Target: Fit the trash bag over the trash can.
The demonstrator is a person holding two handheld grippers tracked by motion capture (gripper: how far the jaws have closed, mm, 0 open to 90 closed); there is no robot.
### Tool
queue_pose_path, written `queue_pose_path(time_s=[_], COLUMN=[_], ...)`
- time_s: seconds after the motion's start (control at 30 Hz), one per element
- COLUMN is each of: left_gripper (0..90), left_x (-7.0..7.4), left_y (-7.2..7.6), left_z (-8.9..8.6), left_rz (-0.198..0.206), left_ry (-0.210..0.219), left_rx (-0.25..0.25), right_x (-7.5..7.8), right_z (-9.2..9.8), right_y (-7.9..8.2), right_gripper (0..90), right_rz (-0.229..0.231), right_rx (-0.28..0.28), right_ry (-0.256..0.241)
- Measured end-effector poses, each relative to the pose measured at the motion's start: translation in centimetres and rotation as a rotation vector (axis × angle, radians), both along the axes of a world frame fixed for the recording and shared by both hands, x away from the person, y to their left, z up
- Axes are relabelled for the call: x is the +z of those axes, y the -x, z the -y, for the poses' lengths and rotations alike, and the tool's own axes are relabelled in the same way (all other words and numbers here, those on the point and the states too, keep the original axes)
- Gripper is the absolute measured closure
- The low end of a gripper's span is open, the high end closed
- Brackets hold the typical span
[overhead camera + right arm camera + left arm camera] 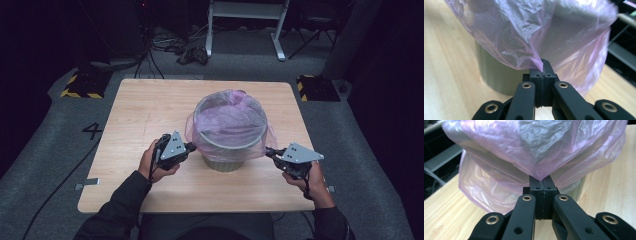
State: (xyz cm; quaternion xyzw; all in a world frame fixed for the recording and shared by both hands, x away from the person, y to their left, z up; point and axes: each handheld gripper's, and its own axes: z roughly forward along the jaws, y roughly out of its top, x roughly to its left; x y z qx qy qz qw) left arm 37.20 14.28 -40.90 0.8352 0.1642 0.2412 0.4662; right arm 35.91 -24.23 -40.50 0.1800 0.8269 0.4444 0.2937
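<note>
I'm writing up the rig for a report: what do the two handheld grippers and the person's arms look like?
Each gripper, left and right, is black, with a grey three-cornered plate on top that has small dark holes. A thin black cable trails from each by the hand. Up close, the black link arms carry brass-coloured rivets, and the two square black jaw blocks have small holes near their tips. The person wears dark long sleeves.

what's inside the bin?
A pink bag lines the bin, draped over its rim. Left gripper and right gripper pinch its edges. Film hides the bottom; contents can't be told.

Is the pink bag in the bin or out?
In: the pink bag lines the bin, its edge draped over the rim.
</note>
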Motion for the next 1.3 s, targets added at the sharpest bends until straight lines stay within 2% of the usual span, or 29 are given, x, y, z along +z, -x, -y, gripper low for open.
queue_pose_path(time_s=[0.13,0.17,0.23,0.37,0.47,0.53,0.63,0.7,0.87,0.93,1.03,1.1,1.13,1.2,1.3], left_gripper=[90.0,90.0,90.0,90.0,90.0,90.0,90.0,89.8,87.8,81.8,59.3,43.0,34.6,23.3,19.0], left_x=[-0.9,-1.3,-1.7,-2.5,-3.5,-4.1,-4.8,-5.2,-6.0,-6.1,-6.1,-6.1,-6.0,-5.9,-6.2], left_y=[0.4,0.5,0.4,0.2,0.0,-0.2,-0.7,-1.0,-1.7,-1.7,-1.4,-0.9,-0.7,0.0,0.8], left_z=[-0.1,-0.2,-0.3,-0.3,0.1,0.3,0.4,0.2,-0.2,-0.3,-0.8,-1.5,-1.9,-2.6,-4.1], left_rz=[-0.016,-0.022,-0.038,-0.065,-0.079,-0.092,-0.111,-0.130,-0.152,-0.156,-0.162,-0.187,-0.183,-0.180,-0.213], left_ry=[-0.040,-0.051,-0.057,-0.063,-0.114,-0.139,-0.176,-0.169,-0.158,-0.158,-0.136,-0.089,-0.079,-0.055,-0.020], left_rx=[-0.036,-0.037,-0.042,-0.052,-0.059,-0.056,-0.041,-0.024,0.001,0.008,0.046,0.069,0.077,0.102,0.126], right_x=[-1.8,-2.1,-2.6,-3.7,-4.7,-5.7,-6.8,-7.4,-8.0,-8.1,-8.2,-8.1,-8.0,-7.8,-7.6], right_z=[-0.1,-0.1,0.0,0.1,0.2,0.2,0.3,0.5,0.8,0.9,1.1,1.4,1.6,2.1,2.7], right_y=[0.1,0.0,-0.2,-1.0,-1.5,-2.2,-3.2,-3.8,-4.6,-4.7,-4.5,-4.2,-4.0,-3.6,-2.9], right_gripper=[90.0,90.0,90.0,90.0,90.0,90.0,90.0,90.0,89.7,87.8,80.9,69.7,63.5,52.8,40.0], right_rz=[-0.054,-0.068,-0.100,-0.144,-0.186,-0.232,-0.283,-0.310,-0.341,-0.340,-0.332,-0.333,-0.333,-0.324,-0.329], right_rx=[0.017,0.021,0.028,0.023,0.019,0.007,-0.016,-0.029,-0.053,-0.055,-0.046,-0.045,-0.045,-0.032,-0.027], right_ry=[0.027,0.020,0.004,0.012,0.016,0.035,0.037,0.025,0.005,-0.001,-0.011,-0.026,-0.025,-0.020,-0.012])
